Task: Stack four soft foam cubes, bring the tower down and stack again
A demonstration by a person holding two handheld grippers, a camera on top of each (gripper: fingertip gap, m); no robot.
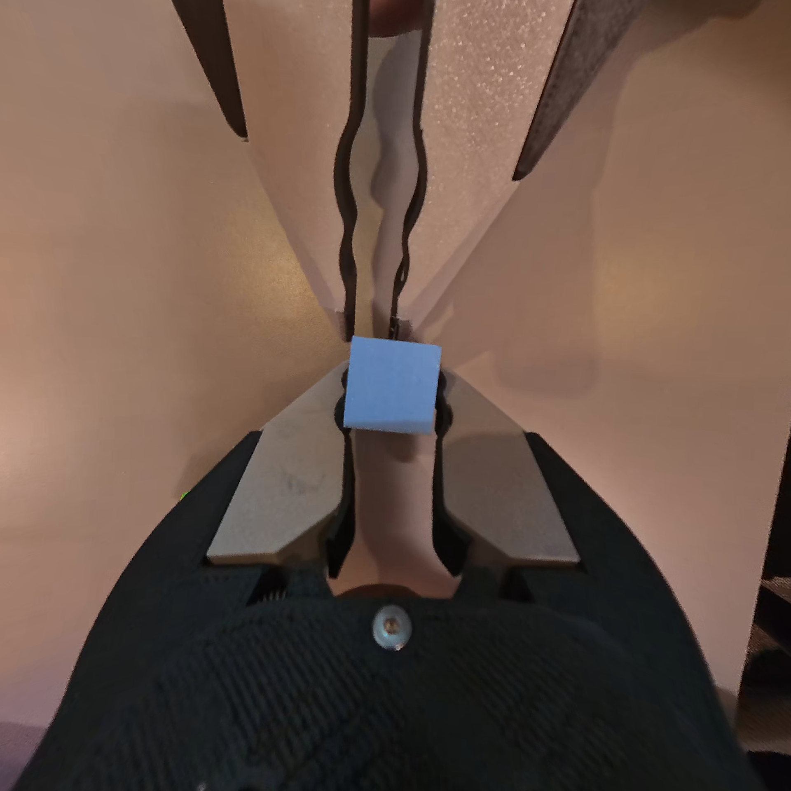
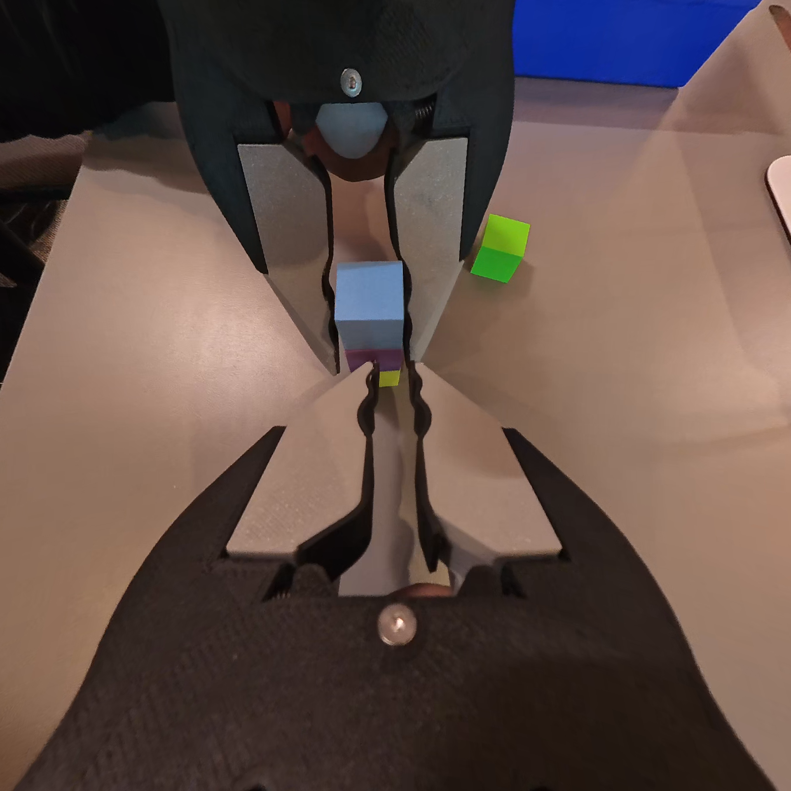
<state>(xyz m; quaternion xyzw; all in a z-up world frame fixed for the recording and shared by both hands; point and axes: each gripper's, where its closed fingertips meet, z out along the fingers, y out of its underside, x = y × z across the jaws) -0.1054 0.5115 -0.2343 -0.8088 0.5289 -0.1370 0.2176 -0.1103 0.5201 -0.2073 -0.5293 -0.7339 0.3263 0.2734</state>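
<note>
Blue cube (image 2: 369, 299): top of a three-high tower, resting on a purple cube (image 2: 387, 358), which sits on a yellow cube (image 2: 389, 378).
Left tongs (image 1: 391, 385): closed on the blue cube, a pad (image 1: 340, 406) pressing each side face; seen from the right view, they reach in from the far side.
Right tongs (image 2: 391, 372): narrow, nothing between the pads, tips just beside the purple and yellow cubes on the near side; whether a tip touches the purple cube cannot be told.
Green cube (image 2: 501, 248): alone on the surface (image 2: 171, 342), near the tower, on its right in the right view; judged the fourth piece, not yet stacked.
Handling: foam judged very light and yielding; a hard squeeze would likely dent it and tilt the tower on release. Best hold is on two opposite side faces, mid-height, with light pressure.
Obstructions: the two tongs face each other closely across the tower; a careless move by either could topple it.
Surroundings: a white object (image 2: 781, 192) at the surface's right edge, well apart; blue item (image 2: 620, 38) behind.
</note>
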